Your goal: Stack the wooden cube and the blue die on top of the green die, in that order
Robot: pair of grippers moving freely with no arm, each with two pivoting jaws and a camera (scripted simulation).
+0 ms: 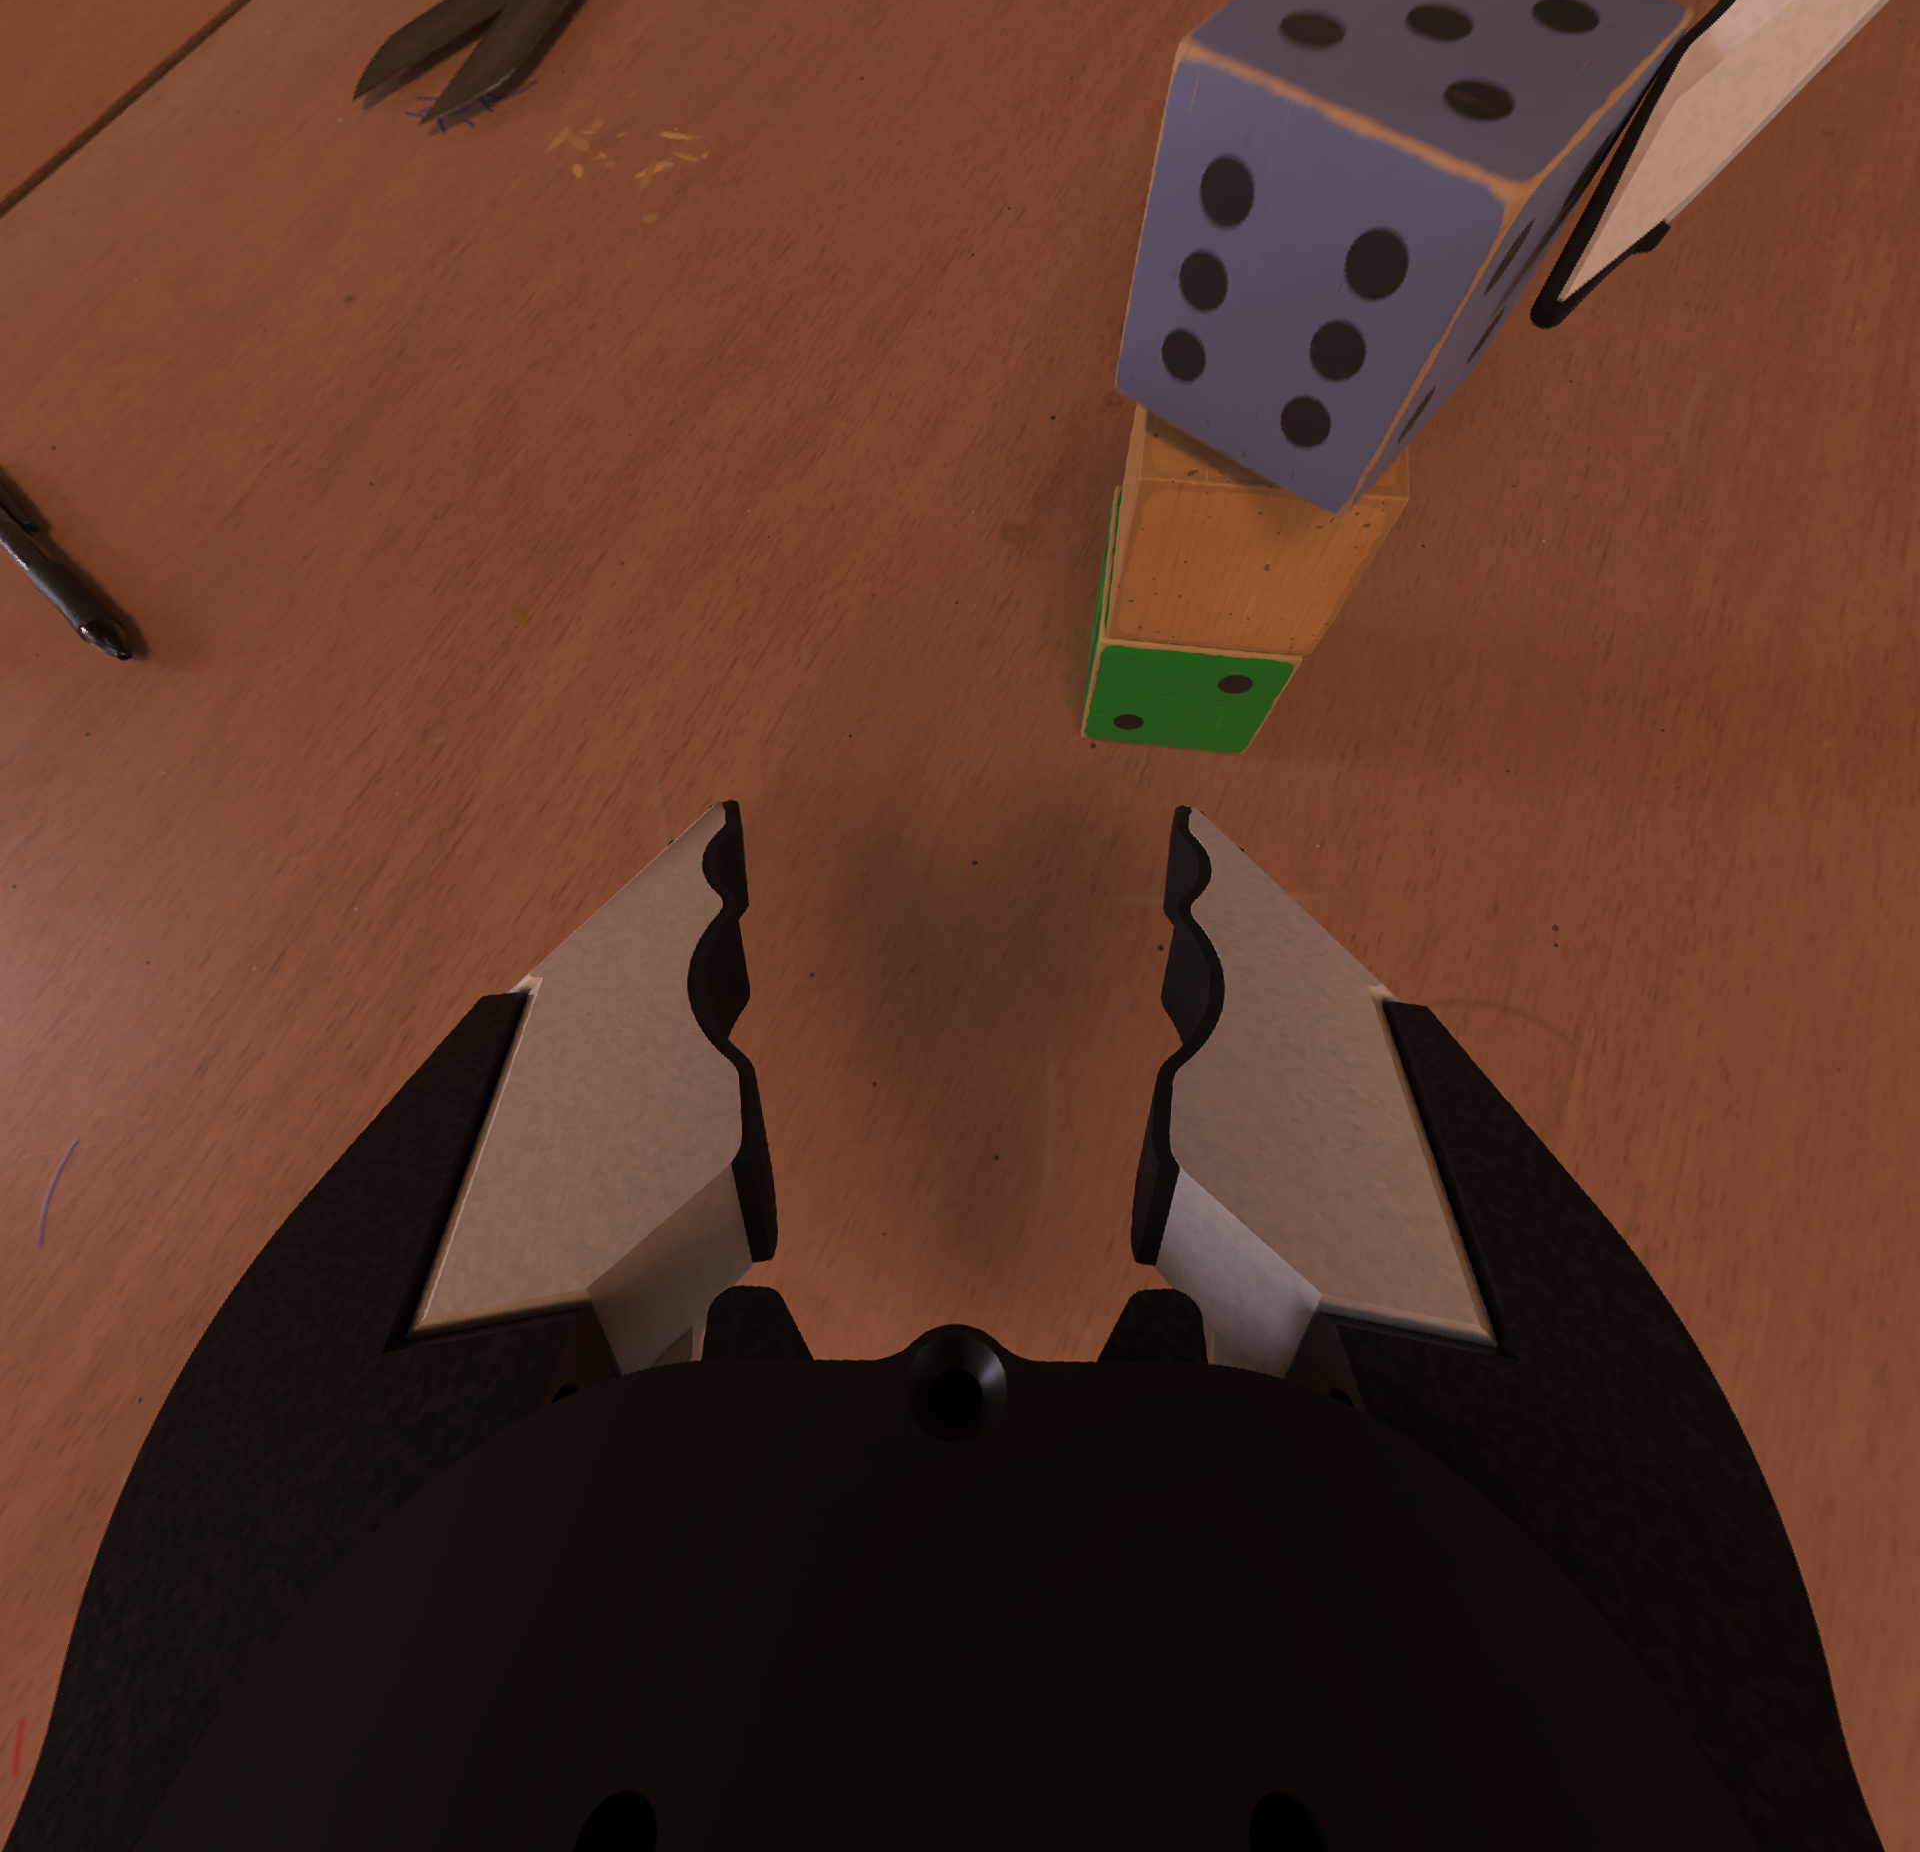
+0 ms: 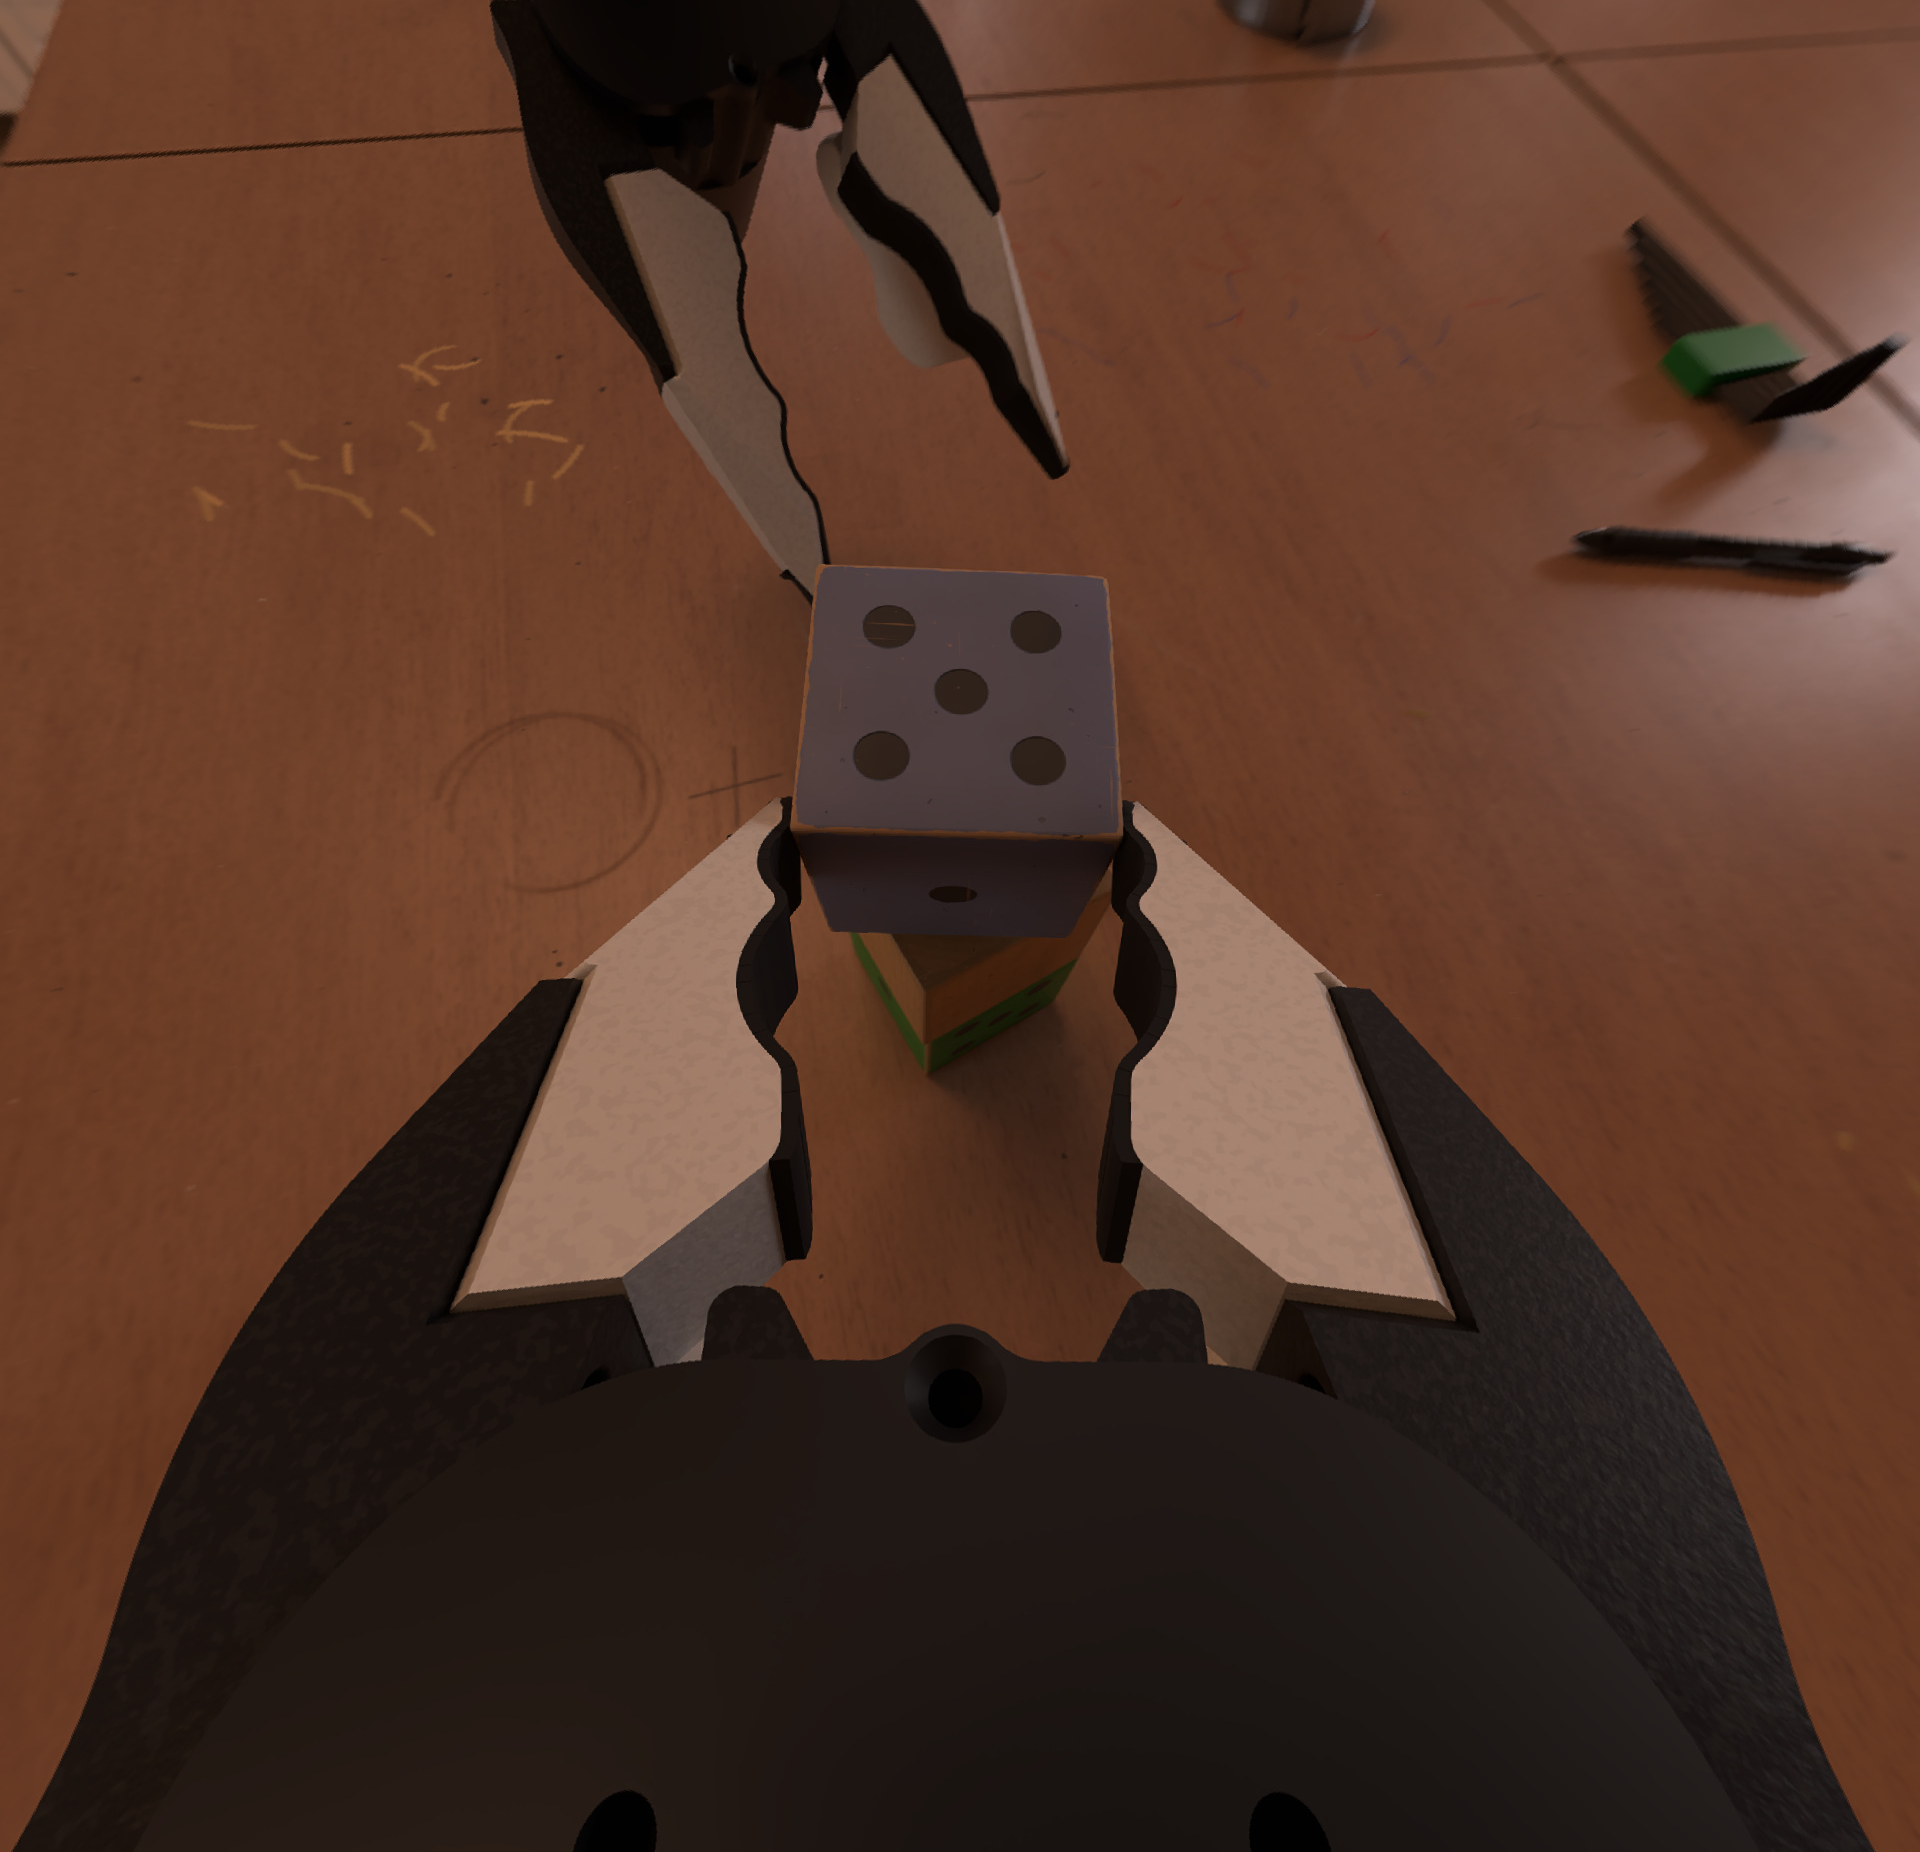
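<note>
Count: one blue-grey wooden die with black pips, one plain orange wooden cube, one green die, stacked in that order, top down, on the brown wooden counter. Right gripper: fingers part-open, the tips flank the blue die's lower edge; contact can't be confirmed. Left gripper: fingers wide open, empty, stack at its 1 o'clock, clear of the tips. One pair of dark scissors at 11 o'clock.
</note>
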